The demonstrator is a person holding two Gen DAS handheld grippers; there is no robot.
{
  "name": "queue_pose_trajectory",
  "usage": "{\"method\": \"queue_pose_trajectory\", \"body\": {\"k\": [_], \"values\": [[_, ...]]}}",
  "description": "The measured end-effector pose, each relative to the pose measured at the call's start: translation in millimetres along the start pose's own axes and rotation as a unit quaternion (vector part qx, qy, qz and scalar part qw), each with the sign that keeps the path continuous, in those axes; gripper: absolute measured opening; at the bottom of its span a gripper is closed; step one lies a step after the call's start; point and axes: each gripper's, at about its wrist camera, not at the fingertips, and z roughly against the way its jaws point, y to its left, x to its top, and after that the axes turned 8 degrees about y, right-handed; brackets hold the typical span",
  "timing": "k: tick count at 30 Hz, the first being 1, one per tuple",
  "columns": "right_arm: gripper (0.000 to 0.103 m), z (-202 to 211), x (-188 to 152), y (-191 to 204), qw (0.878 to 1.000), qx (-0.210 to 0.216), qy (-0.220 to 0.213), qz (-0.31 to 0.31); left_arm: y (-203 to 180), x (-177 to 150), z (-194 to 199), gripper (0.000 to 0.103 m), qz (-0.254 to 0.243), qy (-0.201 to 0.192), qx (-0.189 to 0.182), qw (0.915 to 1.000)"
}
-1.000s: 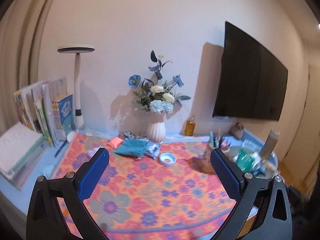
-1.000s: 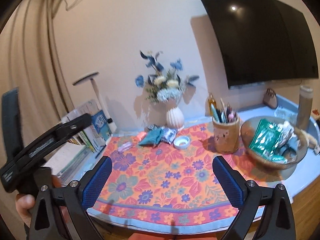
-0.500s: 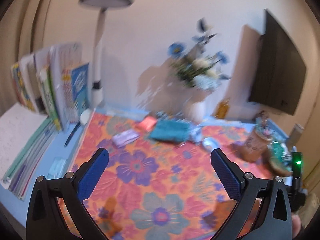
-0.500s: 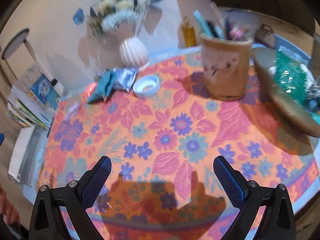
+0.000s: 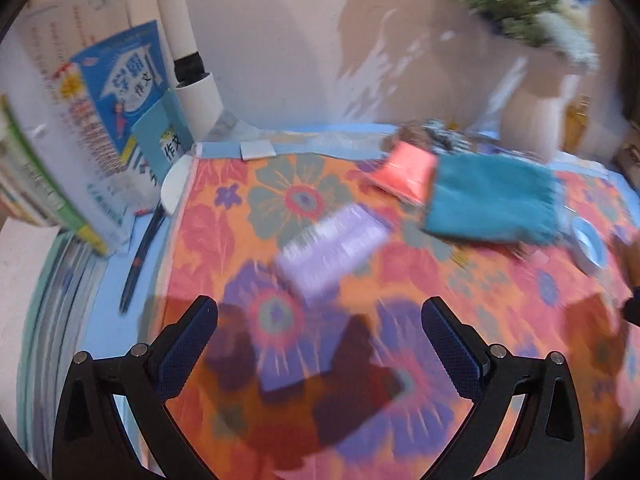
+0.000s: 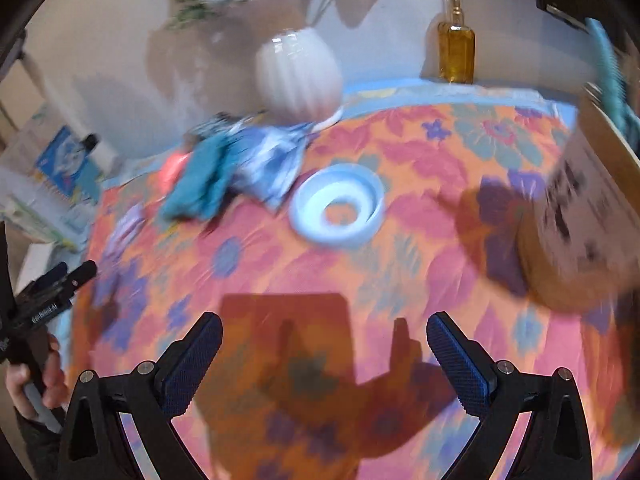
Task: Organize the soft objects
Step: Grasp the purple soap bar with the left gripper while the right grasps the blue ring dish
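Left gripper point(image 5: 320, 332) wide, empty, over floral cloth point(image 5: 248, 240), just short of lilac packet point(image 5: 332, 246). Right gripper point(image 6: 325, 350) wide, empty, over cloth. Soft things lie loose at back near vase point(image 6: 298, 76): teal pouch point(image 5: 494, 204), red pouch point(image 5: 408, 168), blue-white pouch point(image 6: 268, 160). Blue dish point(image 6: 338, 210) holds nothing. Cup point(image 6: 580, 216) at right; contents blurred.

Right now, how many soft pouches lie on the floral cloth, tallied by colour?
Purple pouch: 1
Coral pouch: 1
Teal pouch: 1
Blue-and-white patterned pouch: 1
Total: 4, though motion blur may hide more near the vase.
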Motion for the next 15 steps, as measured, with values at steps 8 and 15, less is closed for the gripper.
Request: {"method": "queue_pose_trajectory", "body": {"k": [8, 15], "values": [[0.102, -36, 38, 2, 0.997, -0.027, -0.01, 0.066, -2, 20, -51, 0.102, -0.005, 0.004, -0.058, 0.9983], [0.08, -53, 47, 11, 0.994, -0.072, -0.038, 0.068, -21, 9, -39, 0.095, -0.07, -0.006, -0.091, 0.9934]]}}
